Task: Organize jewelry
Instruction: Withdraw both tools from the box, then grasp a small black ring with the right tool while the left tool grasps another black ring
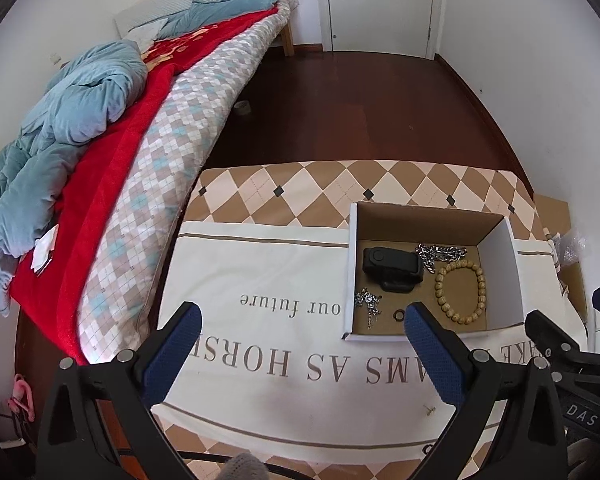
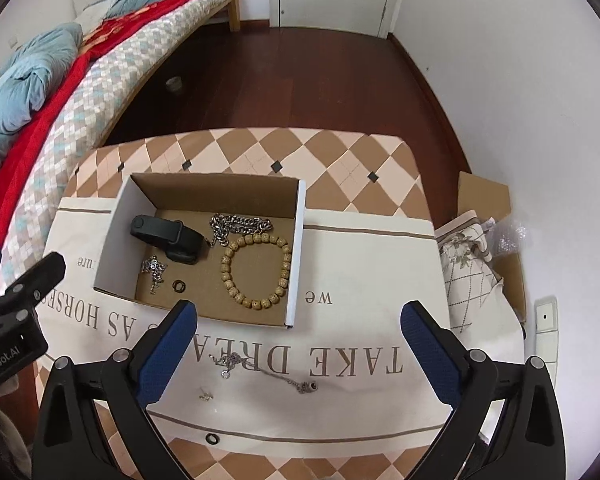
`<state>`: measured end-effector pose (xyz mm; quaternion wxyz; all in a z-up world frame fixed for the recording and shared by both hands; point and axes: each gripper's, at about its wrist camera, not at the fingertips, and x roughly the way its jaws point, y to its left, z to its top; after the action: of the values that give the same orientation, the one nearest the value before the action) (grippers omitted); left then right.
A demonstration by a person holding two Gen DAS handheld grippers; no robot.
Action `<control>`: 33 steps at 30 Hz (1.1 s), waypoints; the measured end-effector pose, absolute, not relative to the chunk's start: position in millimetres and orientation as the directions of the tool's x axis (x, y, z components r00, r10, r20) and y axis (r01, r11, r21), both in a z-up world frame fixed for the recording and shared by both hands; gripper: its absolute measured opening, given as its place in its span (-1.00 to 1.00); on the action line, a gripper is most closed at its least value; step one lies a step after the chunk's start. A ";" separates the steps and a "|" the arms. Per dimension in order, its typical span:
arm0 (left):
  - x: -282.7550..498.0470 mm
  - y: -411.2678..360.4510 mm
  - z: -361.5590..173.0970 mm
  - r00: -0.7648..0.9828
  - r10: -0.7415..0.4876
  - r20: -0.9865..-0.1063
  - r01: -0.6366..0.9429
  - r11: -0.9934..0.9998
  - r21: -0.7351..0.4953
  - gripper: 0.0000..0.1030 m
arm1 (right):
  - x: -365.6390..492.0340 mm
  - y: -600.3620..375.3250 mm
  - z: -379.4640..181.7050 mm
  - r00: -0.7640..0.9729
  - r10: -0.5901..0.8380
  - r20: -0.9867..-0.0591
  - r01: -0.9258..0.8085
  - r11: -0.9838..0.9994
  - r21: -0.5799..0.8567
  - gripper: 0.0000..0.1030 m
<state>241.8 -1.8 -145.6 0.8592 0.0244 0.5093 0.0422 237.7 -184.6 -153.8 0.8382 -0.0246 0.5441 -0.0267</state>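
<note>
Clearly, from the left wrist view, the left gripper hangs wide and empty over the bench; the box at two o'clock holds a bead bracelet and heavy chain.

From the right wrist view, the right gripper gapes wide, empty. At six o'clock lies a thin necklace: light, limp, likely slippery; pinch its pendant end.

left wrist: high, leftward | right wrist: high, rightward | shared: box
</note>
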 end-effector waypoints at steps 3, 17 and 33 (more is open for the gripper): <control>232.0 -0.9 -136.0 0.498 0.094 -0.862 -0.053 0.996 0.078 1.00 | 230.2 -184.9 -143.2 0.425 -0.065 -0.903 0.023 0.998 -0.061 1.00; 167.5 -2.0 -75.2 0.623 0.077 -0.778 -0.052 0.997 0.057 1.00 | 170.5 -183.7 -76.4 0.562 -0.045 -0.826 0.034 0.999 -0.032 1.00; 117.7 0.4 -45.1 0.674 0.081 -0.734 -0.098 0.995 0.019 1.00 | 110.9 -191.1 -36.1 0.638 0.007 -0.770 0.024 0.999 0.029 1.00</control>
<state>117.7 0.4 -45.1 0.9148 -0.0108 0.4008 0.0490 110.9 -191.1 -36.1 0.9048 0.0180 0.4254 -0.0045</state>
